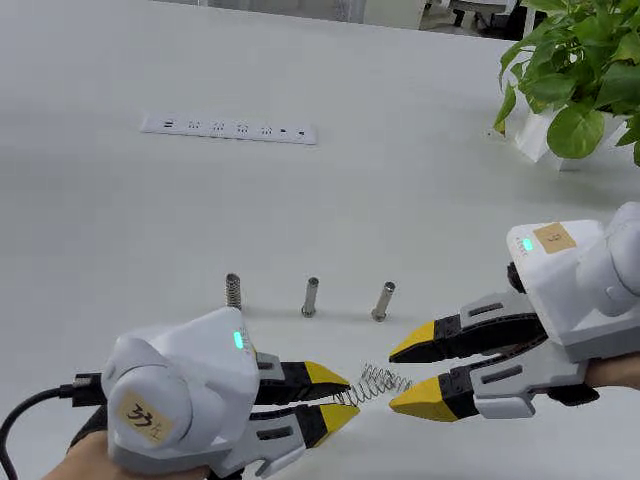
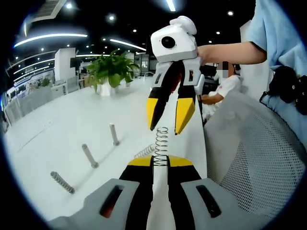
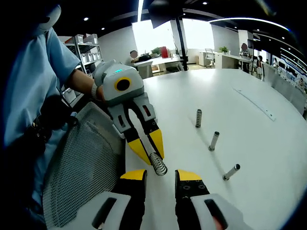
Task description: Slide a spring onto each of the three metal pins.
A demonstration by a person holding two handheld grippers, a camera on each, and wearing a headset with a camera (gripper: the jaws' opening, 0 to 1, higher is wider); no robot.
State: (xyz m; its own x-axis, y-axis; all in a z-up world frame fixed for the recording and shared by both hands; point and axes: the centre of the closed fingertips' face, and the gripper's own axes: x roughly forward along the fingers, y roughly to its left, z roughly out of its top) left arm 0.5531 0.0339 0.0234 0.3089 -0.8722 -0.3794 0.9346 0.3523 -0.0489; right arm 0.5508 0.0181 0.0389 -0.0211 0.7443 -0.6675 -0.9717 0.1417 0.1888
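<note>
Three metal pins stand in a row on the white table (image 1: pixel 130 230). The left pin (image 1: pixel 233 291) (image 2: pixel 62 182) (image 3: pixel 198 118) wears a spring. The middle pin (image 1: pixel 310 297) (image 2: pixel 89 155) (image 3: pixel 214 140) and the right pin (image 1: pixel 383 301) (image 2: pixel 114 134) (image 3: pixel 231 171) are bare. My left gripper (image 1: pixel 338 397) (image 2: pixel 160 162) (image 3: pixel 149 149) is shut on one end of a spring (image 1: pixel 374 382) (image 2: pixel 161 141) (image 3: pixel 157 164). The spring's free end points into my right gripper (image 1: pixel 408 378) (image 2: pixel 167 117) (image 3: pixel 161 175), which is open around it. What looks like another spring (image 2: pixel 144 152) lies on the table by the left jaws.
A white power strip (image 1: pixel 228 128) (image 3: pixel 252 103) lies at the far side of the table. A potted plant (image 1: pixel 575 70) (image 2: pixel 110 72) stands at the far right corner. A mesh chair (image 2: pixel 259 153) (image 3: pixel 81 158) sits at the table's near edge beside the person.
</note>
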